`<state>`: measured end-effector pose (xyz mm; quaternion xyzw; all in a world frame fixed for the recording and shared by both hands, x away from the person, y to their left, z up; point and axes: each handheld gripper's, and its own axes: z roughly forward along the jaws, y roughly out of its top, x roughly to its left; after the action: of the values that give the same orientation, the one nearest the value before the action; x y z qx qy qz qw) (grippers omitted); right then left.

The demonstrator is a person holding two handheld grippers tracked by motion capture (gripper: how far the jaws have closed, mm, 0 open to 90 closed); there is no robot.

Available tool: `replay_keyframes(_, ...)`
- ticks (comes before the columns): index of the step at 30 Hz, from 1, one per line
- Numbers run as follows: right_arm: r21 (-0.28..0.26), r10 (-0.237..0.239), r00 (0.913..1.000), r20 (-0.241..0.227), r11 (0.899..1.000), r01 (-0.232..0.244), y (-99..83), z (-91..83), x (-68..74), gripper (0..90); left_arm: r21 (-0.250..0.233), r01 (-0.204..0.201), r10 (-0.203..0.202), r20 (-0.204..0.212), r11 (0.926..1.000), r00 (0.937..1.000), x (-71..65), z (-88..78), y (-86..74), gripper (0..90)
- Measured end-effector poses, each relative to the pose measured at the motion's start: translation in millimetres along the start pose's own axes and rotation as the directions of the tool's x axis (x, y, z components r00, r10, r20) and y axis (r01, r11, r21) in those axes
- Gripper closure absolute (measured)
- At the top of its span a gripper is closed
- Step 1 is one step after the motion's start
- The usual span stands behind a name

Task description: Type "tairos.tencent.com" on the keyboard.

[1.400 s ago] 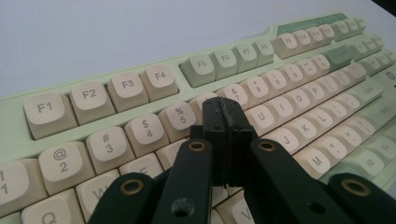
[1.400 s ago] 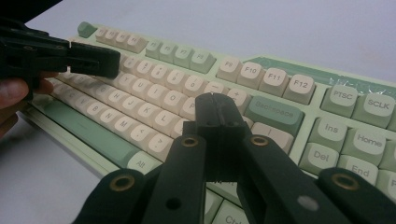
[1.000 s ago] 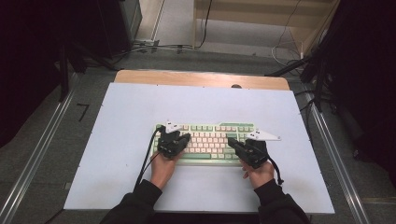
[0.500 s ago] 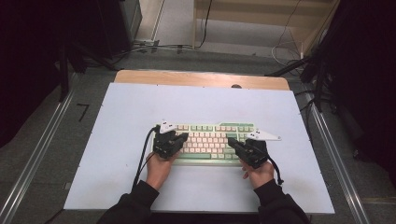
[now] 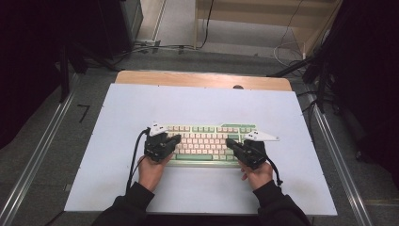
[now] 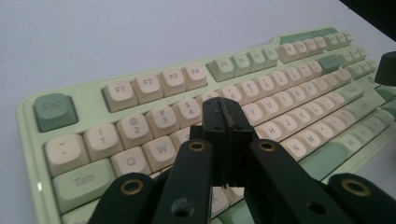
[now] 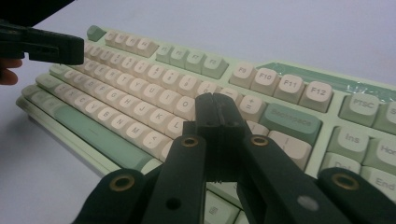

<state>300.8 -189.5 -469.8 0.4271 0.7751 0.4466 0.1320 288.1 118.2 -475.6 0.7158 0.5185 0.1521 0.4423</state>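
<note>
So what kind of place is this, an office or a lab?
Probably a lab recording station: a bare white table holding one keyboard, metal rails on the floor, loose cables behind.
</note>
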Motion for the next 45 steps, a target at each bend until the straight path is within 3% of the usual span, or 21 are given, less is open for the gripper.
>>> replay_keyframes(9, -0.002, -0.004, 0.9999, -0.009, 1.000, 0.004, 3.3, 6.4, 3.9, 87.8, 0.013, 0.015, -0.015, -0.029, 0.9998, 0.9995, 12.7, -10.8, -5.9, 90.0)
replay_keyframes(19, 0.006, -0.008, 0.9999, -0.012, 1.000, 0.008, 4.9, 12.5, 6.8, 87.8, 0.050, 0.028, -0.025, -0.057, 0.9984, 0.9981, 22.6, -11.6, -12.5, 90.0)
replay_keyframes(45, 0.009, -0.015, 0.9997, -0.019, 1.000, 0.015, 5.2, 15.4, 9.8, 87.8, 0.063, 0.021, -0.017, -0.057, 0.9978, 0.9982, 21.5, -6.2, -16.3, 90.0)
